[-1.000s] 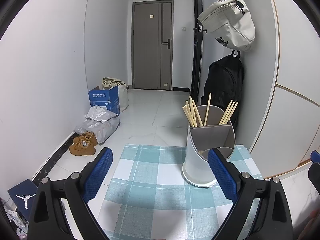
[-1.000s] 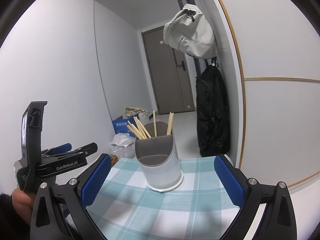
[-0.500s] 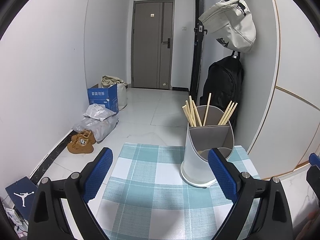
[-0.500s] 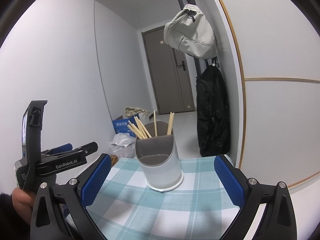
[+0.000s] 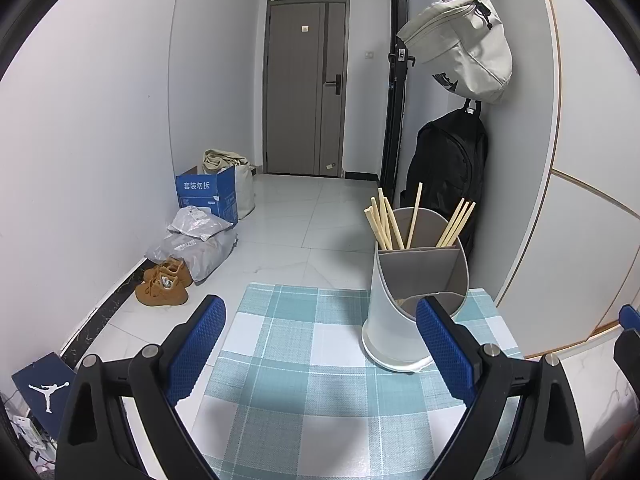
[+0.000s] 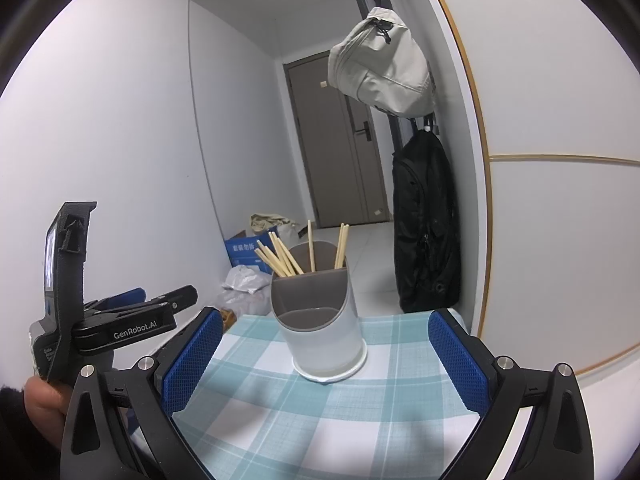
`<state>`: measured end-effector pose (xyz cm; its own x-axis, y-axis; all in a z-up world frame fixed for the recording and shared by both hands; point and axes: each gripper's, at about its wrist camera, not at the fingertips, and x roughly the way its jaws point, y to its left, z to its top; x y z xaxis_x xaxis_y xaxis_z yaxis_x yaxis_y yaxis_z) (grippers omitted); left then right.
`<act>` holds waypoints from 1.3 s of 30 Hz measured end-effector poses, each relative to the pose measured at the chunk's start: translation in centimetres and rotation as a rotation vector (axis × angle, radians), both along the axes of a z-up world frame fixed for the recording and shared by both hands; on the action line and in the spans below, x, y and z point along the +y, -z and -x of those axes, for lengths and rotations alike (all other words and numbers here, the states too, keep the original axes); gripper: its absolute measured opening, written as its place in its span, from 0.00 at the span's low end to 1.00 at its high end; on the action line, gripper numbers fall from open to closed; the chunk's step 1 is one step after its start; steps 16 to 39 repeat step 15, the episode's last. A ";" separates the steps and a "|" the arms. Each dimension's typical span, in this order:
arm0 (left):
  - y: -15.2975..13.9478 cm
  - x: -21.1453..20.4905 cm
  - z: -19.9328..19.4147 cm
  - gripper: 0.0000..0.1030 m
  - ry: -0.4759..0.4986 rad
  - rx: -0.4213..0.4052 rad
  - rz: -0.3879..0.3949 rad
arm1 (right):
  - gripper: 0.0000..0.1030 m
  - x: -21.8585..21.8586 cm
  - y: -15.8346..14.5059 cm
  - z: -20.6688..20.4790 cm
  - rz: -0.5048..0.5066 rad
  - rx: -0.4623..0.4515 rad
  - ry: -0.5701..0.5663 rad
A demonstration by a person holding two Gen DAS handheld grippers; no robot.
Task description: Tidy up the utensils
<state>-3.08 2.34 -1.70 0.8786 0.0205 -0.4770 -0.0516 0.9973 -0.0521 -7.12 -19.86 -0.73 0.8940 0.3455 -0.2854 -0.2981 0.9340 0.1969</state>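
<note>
A white utensil holder with a grey divided insert (image 5: 412,304) stands upright on the teal checked tablecloth (image 5: 304,360), also in the right wrist view (image 6: 320,328). Several wooden chopsticks (image 5: 388,222) stand in its rear compartments (image 6: 282,258); its front compartment looks empty. My left gripper (image 5: 320,352) is open and empty, hovering above the cloth just left of the holder. My right gripper (image 6: 326,364) is open and empty, facing the holder. The left gripper's body (image 6: 124,320) shows at the left of the right wrist view.
The table sits beside a white wall with a black backpack (image 5: 448,176) and a beige bag (image 5: 464,44) hanging. On the floor to the left are a blue box (image 5: 208,196), grey parcels (image 5: 192,240) and brown shoes (image 5: 164,284). A door (image 5: 304,96) closes the hallway.
The left wrist view has shifted slightly; the holder sits a little lower and further left in it. The right gripper has hardly moved. Both grippers stay open.
</note>
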 end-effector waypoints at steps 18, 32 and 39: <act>0.1 0.0 0.1 0.91 0.008 -0.011 0.005 | 1.00 0.1 0.1 0.0 -0.003 0.003 -0.004; 0.1 0.0 0.1 0.91 0.008 -0.011 0.005 | 1.00 0.1 0.1 0.0 -0.003 0.003 -0.004; 0.1 0.0 0.1 0.91 0.008 -0.011 0.005 | 1.00 0.1 0.1 0.0 -0.003 0.003 -0.004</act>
